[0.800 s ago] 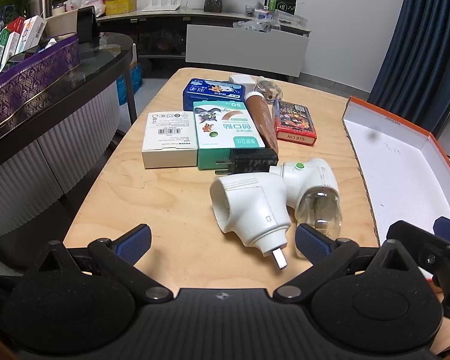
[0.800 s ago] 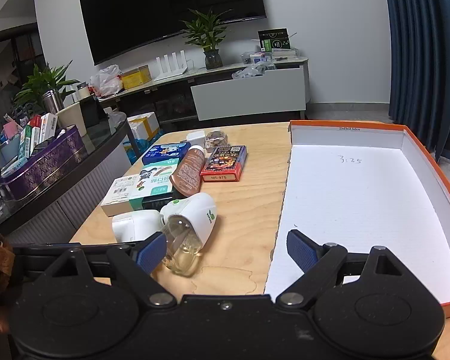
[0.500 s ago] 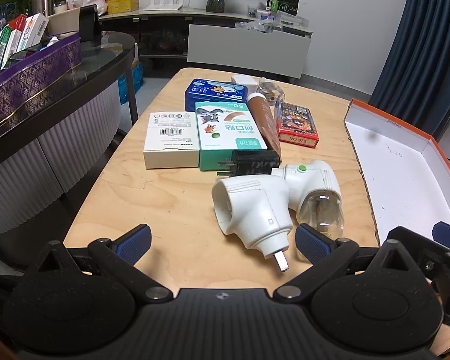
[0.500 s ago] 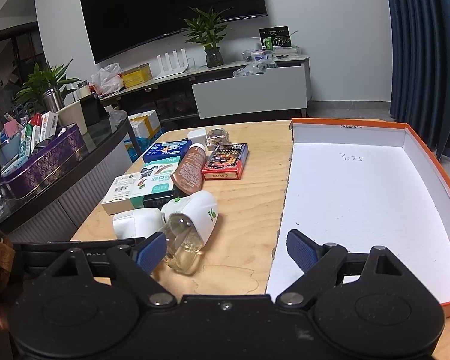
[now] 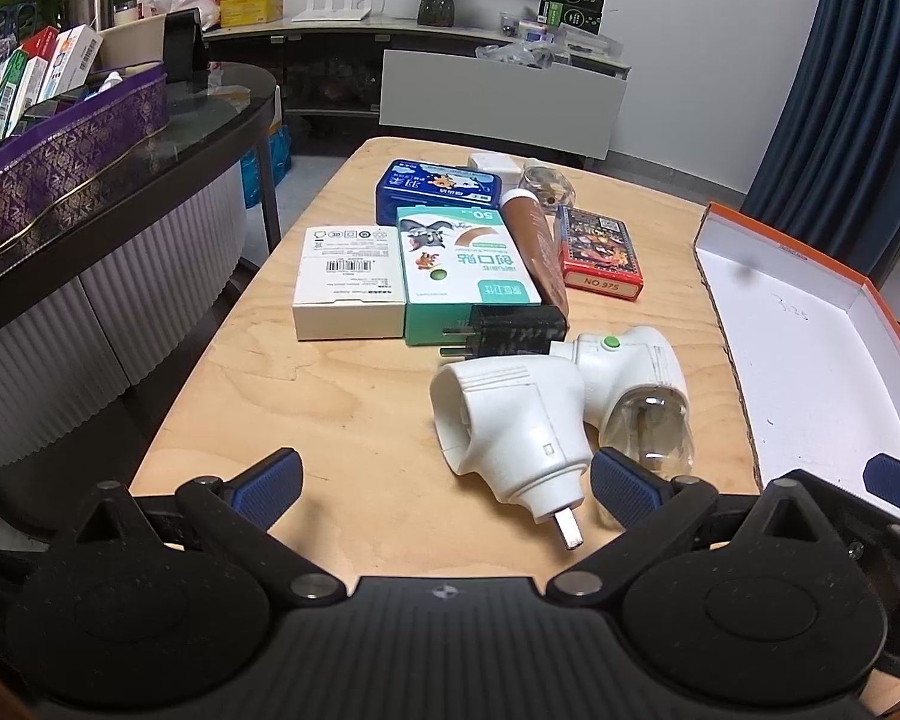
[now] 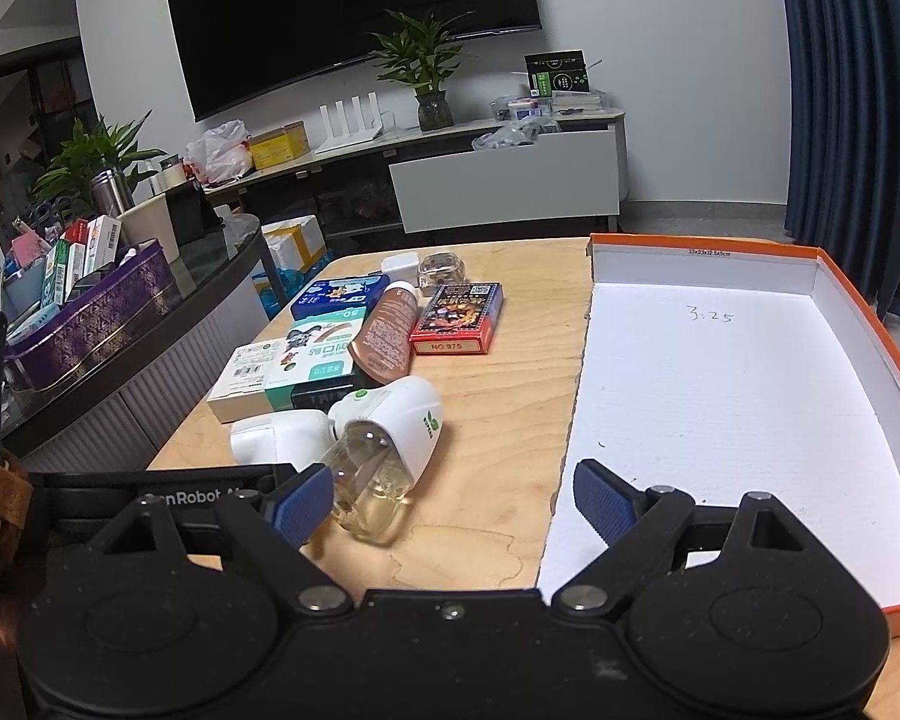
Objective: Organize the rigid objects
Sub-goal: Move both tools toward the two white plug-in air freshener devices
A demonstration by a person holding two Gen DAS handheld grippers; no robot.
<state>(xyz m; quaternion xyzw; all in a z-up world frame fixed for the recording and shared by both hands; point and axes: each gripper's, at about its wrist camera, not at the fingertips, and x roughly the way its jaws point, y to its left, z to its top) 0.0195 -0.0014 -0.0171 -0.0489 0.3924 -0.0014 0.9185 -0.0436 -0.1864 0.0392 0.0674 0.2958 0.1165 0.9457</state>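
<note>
White plug adapter (image 5: 513, 429) now sits a bit nearer the left gripper (image 5: 447, 489), both it and right gripper (image 6: 453, 495) spread wide and empty, orange-rimmed box (image 6: 858, 300) empty, clutter untouched on plywood table (image 5: 330, 396), so sorting hasn't begun.

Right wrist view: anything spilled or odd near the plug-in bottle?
Yes. A faint wet-looking outline marks the table just beside the plug-in lying on its side, by its clear bottle end. It could be leaked liquid or an old stain; I cannot tell.

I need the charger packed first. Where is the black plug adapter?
Left wrist view, mid-table: black plug adapter lies against the green box, just behind the white adapter.
</note>
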